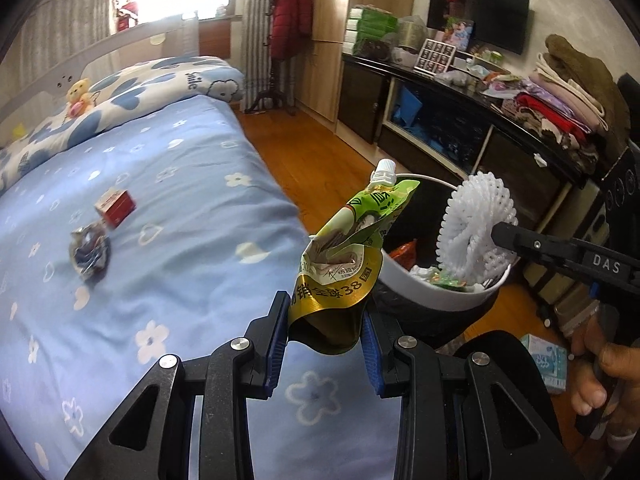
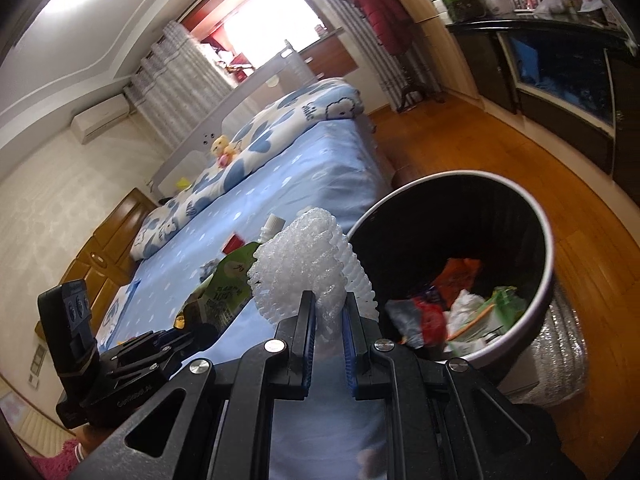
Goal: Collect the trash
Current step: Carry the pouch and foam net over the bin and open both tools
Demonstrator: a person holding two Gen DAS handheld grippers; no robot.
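My left gripper [image 1: 326, 320] is shut on a crumpled green and gold drink pouch [image 1: 352, 256] with a white cap, held by the bed's edge beside the bin. My right gripper [image 2: 328, 308] is shut on a white foam fruit net [image 2: 304, 256], which hangs over the bin's rim in the left wrist view as the foam net [image 1: 472, 220]. The black bin [image 2: 548, 248] with a white rim stands on the floor and holds several wrappers. On the blue bedsheet lie a red and white small box [image 1: 116, 206] and a crumpled foil wrapper [image 1: 90, 254].
The bed [image 1: 160, 220] with flowered blue sheet fills the left, a folded quilt and a plush toy at its head. A dark cabinet [image 1: 460, 128] piled with clutter lines the right wall. Wooden floor [image 2: 500, 152] runs between them. A tissue pack [image 1: 548, 360] lies on the floor.
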